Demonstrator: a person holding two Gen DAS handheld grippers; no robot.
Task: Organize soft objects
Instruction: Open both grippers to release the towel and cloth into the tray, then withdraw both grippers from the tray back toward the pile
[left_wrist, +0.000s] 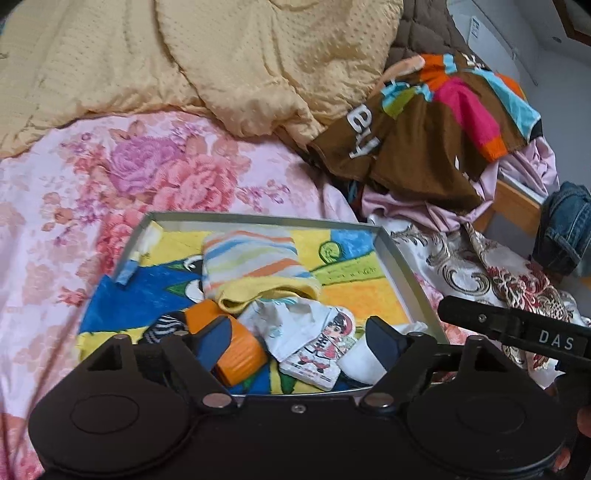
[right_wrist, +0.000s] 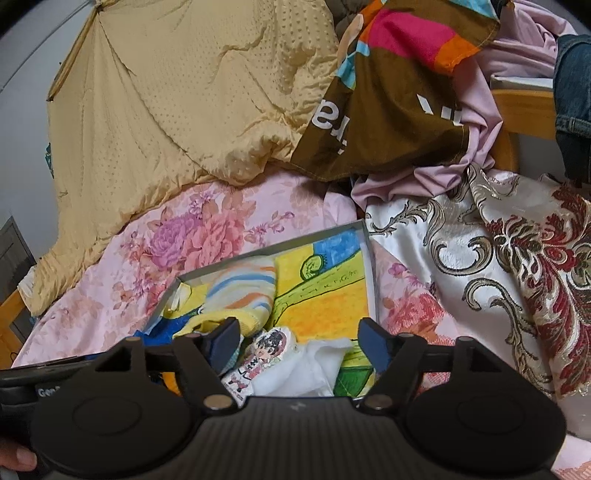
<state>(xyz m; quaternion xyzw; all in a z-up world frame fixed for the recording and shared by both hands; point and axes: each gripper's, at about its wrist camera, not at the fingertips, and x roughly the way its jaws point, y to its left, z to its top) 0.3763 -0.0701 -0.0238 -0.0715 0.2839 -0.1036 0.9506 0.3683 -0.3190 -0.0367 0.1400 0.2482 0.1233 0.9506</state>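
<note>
- Left gripper (left_wrist: 299, 338) and right gripper (right_wrist: 299, 341) side by side, tilted down over the tray's (left_wrist: 399, 254) near end, fingers spread, pinching nothing.
- Already in the tray: white cartoon-print cloth (left_wrist: 317, 343), orange piece (left_wrist: 236, 347), striped sock (left_wrist: 251, 262).
- Still loose farther back on the bed (left_wrist: 74, 221): brown patterned garment (left_wrist: 424, 147), lilac cloth (right_wrist: 461, 166), yellow quilt (left_wrist: 240, 66).

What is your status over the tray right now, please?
Left gripper open, right gripper open, nothing held. Striped cloth and white socks lie in tray. Orange cup sits among them.
</note>
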